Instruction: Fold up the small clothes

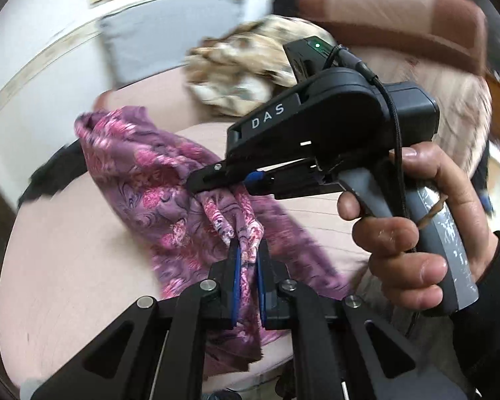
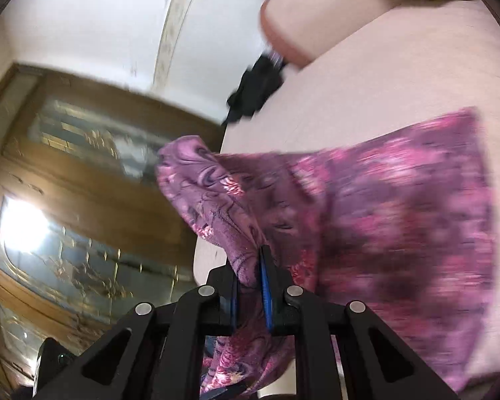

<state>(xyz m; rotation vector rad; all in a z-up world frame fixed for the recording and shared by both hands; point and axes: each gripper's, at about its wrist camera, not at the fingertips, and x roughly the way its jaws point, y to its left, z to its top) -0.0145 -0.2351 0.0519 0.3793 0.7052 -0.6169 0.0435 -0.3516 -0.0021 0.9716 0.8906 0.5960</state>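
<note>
A purple and pink floral garment [image 1: 156, 193] lies partly on a pale pink bed [image 1: 66, 266]. My left gripper [image 1: 248, 253] is shut on a bunched fold of it at the near edge. My right gripper [image 1: 223, 180] reaches in from the right in the left wrist view and is shut on the same cloth a little farther in, held in a hand. In the right wrist view the right gripper [image 2: 251, 266] pinches a raised fold of the garment [image 2: 400, 206], and the rest of the cloth spreads over the bed [image 2: 383, 66] to the right.
A crumpled beige patterned cloth [image 1: 243, 70] lies at the back of the bed. A black garment [image 2: 256, 90] hangs at the bed's far edge. A grey pillow [image 1: 170, 30] is behind. A wooden glass-door cabinet [image 2: 66, 200] stands beside the bed.
</note>
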